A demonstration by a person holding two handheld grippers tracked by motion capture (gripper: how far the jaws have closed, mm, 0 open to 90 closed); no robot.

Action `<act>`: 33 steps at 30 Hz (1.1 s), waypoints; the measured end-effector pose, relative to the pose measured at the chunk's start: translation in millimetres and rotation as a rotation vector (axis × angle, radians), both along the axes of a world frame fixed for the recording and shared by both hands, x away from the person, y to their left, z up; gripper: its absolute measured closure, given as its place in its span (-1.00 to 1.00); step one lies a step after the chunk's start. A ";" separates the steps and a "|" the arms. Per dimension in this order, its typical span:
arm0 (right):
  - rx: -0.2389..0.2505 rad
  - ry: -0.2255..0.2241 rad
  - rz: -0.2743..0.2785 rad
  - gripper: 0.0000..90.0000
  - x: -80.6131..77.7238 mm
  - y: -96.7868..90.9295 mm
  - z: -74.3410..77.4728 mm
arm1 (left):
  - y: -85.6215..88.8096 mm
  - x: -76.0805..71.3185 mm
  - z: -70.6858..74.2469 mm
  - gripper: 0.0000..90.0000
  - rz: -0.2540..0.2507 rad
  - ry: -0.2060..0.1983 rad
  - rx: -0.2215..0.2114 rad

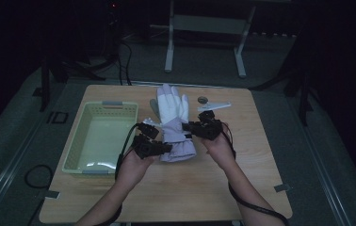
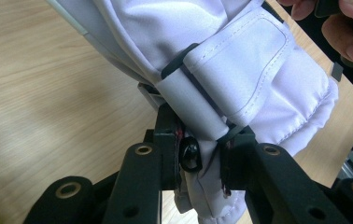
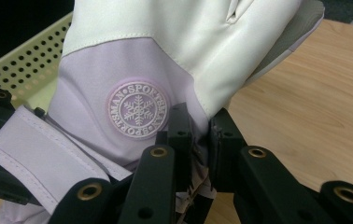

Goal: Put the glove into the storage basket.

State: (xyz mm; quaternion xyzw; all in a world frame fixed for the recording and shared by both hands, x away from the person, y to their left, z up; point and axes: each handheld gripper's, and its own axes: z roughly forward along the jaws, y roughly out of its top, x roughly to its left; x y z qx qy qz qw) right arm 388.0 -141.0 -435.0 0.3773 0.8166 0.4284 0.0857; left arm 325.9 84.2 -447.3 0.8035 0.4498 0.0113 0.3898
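White and lilac ski glove at centre of the high view on the wooden table, left gripper clamped on its cuff strap, right gripper pinching its cuff edge, pale green basket at left

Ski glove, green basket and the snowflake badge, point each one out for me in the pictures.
Ski glove (image 1: 171, 107): high view, on its white finger section.
Green basket (image 1: 76, 141): high view, on its perforated left wall.
Snowflake badge (image 3: 138, 115): right gripper view, on the snowflake at its centre.
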 end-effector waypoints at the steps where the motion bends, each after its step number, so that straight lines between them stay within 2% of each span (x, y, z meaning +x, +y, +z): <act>1: 0.001 0.000 0.005 0.81 -0.5 4.0 2.0 | 2.6 -0.8 1.3 0.63 -0.002 -0.005 0.002; 5: 0.012 -0.003 0.018 0.81 -2.1 15.1 6.6 | 13.8 -5.9 6.3 0.63 -0.002 -0.023 0.014; 10: 0.013 -0.013 0.032 0.81 -3.2 33.0 11.9 | 29.0 -7.0 10.9 0.63 0.004 -0.021 0.014; 14: 0.015 -0.018 0.040 0.81 -3.2 50.3 15.1 | 49.9 -9.0 16.2 0.63 0.022 -0.018 0.025; 26: 0.038 -0.022 0.077 0.81 -4.2 124.9 19.3 | 119.4 -16.2 28.9 0.63 0.060 0.003 0.074; 33: 0.036 -0.002 0.100 0.81 -4.8 165.3 12.8 | 159.4 -18.3 26.6 0.63 0.055 0.027 0.107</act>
